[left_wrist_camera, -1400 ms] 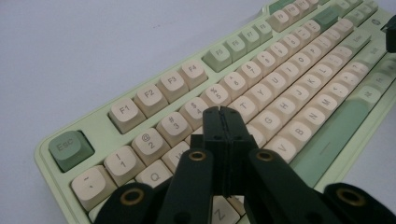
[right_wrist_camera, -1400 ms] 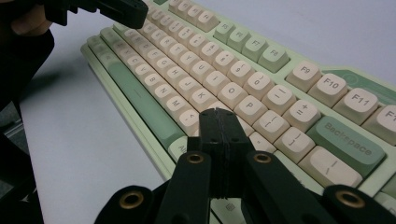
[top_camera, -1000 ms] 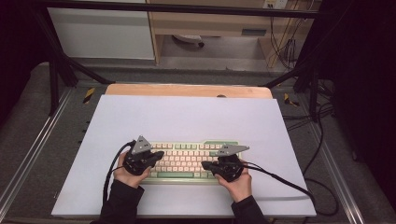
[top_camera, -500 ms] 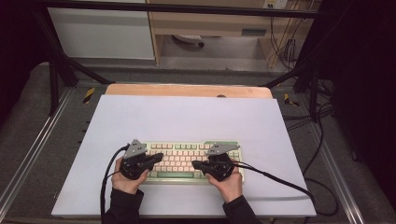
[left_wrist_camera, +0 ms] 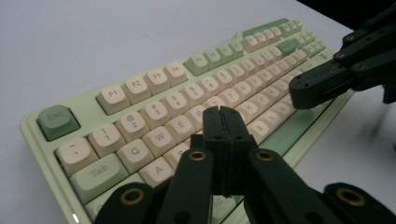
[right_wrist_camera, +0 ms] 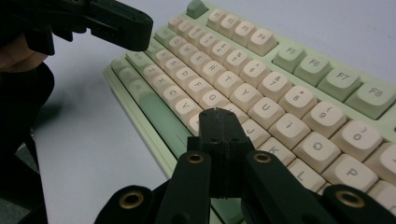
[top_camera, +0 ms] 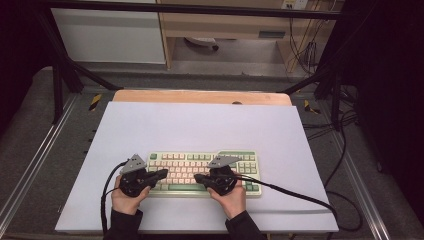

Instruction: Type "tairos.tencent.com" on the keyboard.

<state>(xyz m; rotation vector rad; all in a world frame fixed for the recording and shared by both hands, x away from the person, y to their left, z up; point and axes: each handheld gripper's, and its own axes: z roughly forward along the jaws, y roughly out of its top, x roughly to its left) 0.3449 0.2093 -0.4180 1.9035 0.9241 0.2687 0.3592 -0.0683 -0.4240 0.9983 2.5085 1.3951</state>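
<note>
Two hand-held grippers are hovering over the green-and-cream keyboard [top_camera: 202, 172], which is lying on the white desk [top_camera: 200, 125] near its front edge. I am holding my left hand-held gripper [top_camera: 161, 173] with jaws pressed shut and empty above the left-hand letter keys. My right hand-held gripper [top_camera: 198, 177], likewise closed on nothing, is pointing toward it above the middle keys.

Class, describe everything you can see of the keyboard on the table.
The keyboard is pale green plastic with cream keys and some green ones, such as Esc and the space bar. It lies flat near the front of the white table. The shut left gripper and right gripper hover over its keys; contact is unclear.
</note>
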